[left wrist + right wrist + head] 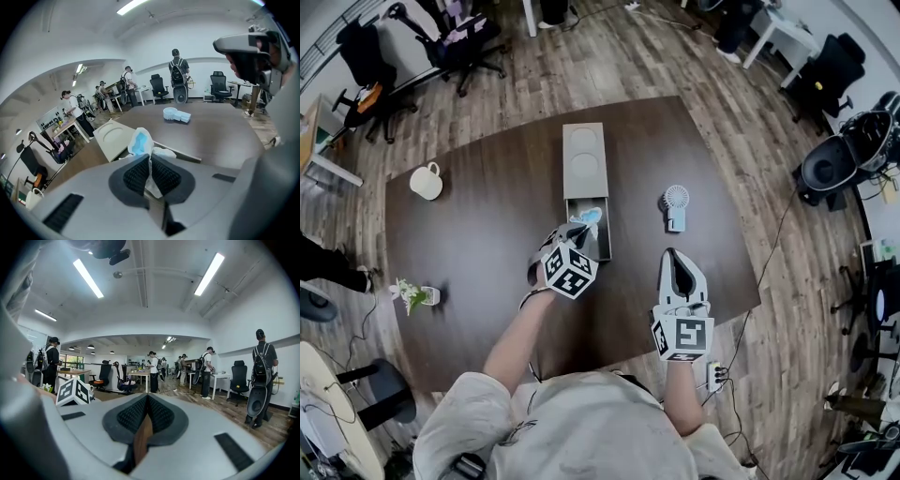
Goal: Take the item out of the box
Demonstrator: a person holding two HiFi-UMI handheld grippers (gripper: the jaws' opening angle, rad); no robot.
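The left gripper's (pixel 150 161) ribbed pads are pressed together on the thin lower edge of a soft white and blue packet (pixel 139 143). The rest of the packet stands up loose above the jaw tips. In the head view the packet (pixel 591 216) hangs over the open near half of a long grey box (pixel 606 239). Whether it is fully clear of the walls cannot be told. The box's lid (pixel 584 161) lies just beyond it on the dark table (pixel 487 234).

The right gripper (pixel 147 404) has its jaws together on nothing. It hovers near the table's front edge (pixel 675 258), well apart from the box.

The likely risks:
- **Slipping:** the pinch takes only a sliver of wrapper, so the packet could slide free and fall back in.
- **Snagging:** the floppy upper part might catch on the box wall and drag the box, since nothing steadies it.

A small blue handheld fan (pixel 676 206) lies near the box, on its right.
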